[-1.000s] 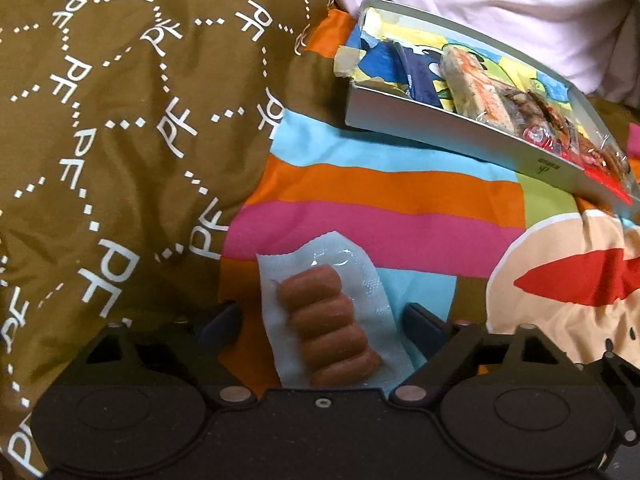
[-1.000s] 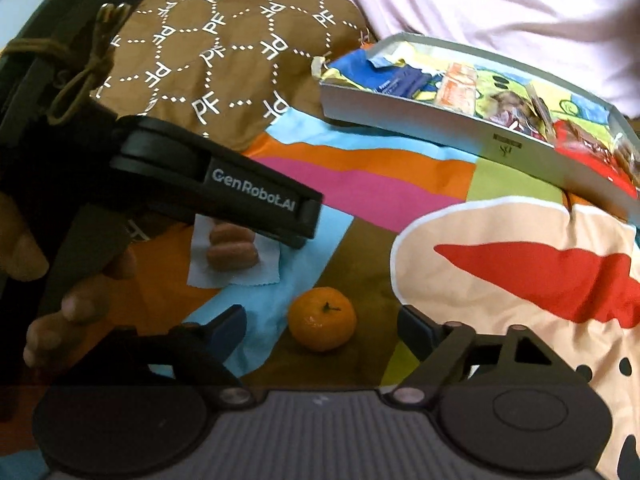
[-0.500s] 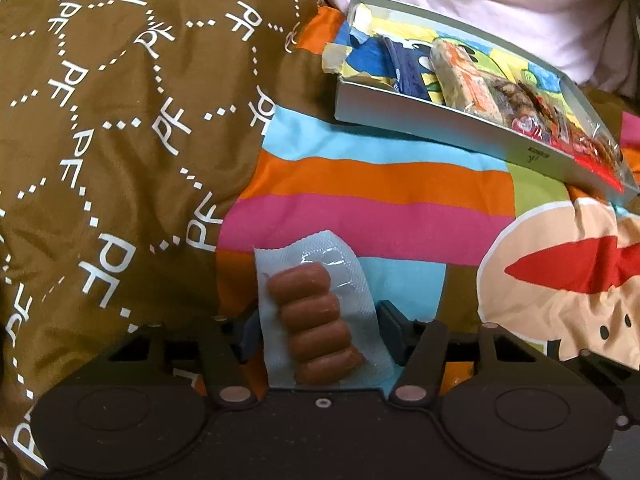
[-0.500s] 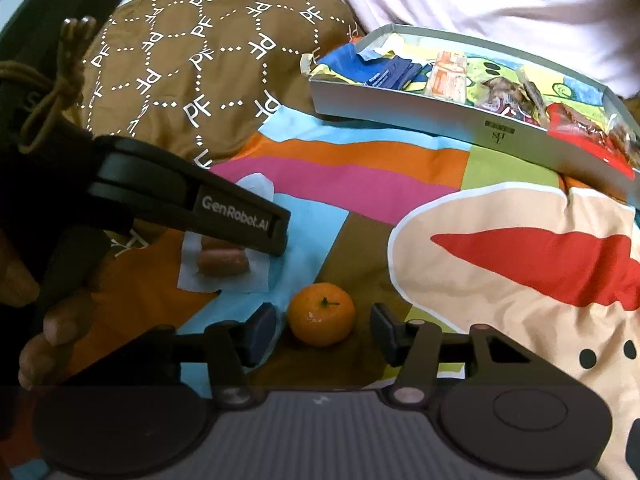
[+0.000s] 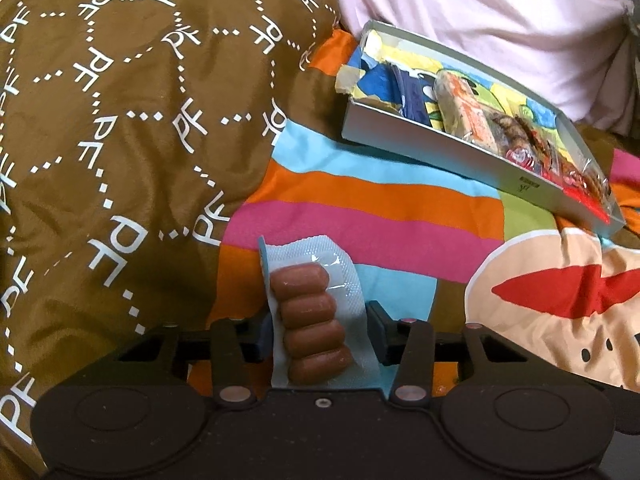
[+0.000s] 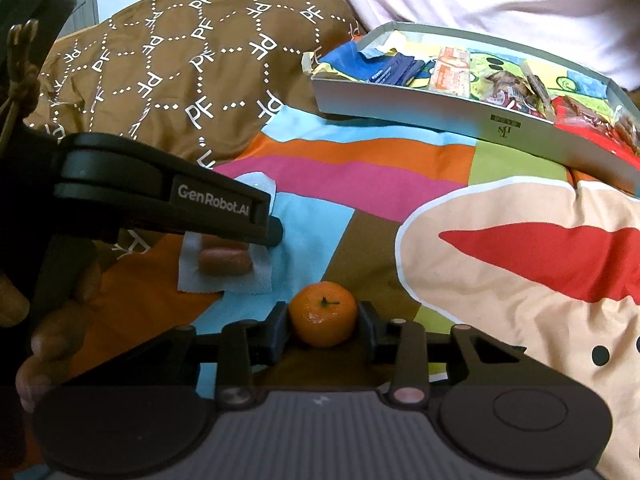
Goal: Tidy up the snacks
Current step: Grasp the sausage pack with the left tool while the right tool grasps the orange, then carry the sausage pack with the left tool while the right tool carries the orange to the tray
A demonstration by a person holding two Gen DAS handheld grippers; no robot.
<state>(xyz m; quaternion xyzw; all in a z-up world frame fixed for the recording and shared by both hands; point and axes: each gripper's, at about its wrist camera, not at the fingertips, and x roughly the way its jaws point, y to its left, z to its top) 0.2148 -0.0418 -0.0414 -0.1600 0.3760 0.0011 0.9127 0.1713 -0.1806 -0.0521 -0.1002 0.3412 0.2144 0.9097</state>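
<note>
My left gripper is shut on a clear pack of small sausages, its edges curled up between the fingers. In the right wrist view the same pack lies on the bedspread under the left gripper's body. My right gripper is shut on a small orange mandarin that rests on the bedspread. A shallow grey box holding several wrapped snacks sits at the back right; it also shows in the right wrist view.
A brown quilt with white PF lettering is bunched up on the left. The colourful striped bedspread covers the middle. A pale pink pillow lies behind the box. The person's hand holds the left gripper.
Both grippers have closed: the left on the sausage pack, squeezing its edges up, the right on the mandarin. Both moved slightly forward.
</note>
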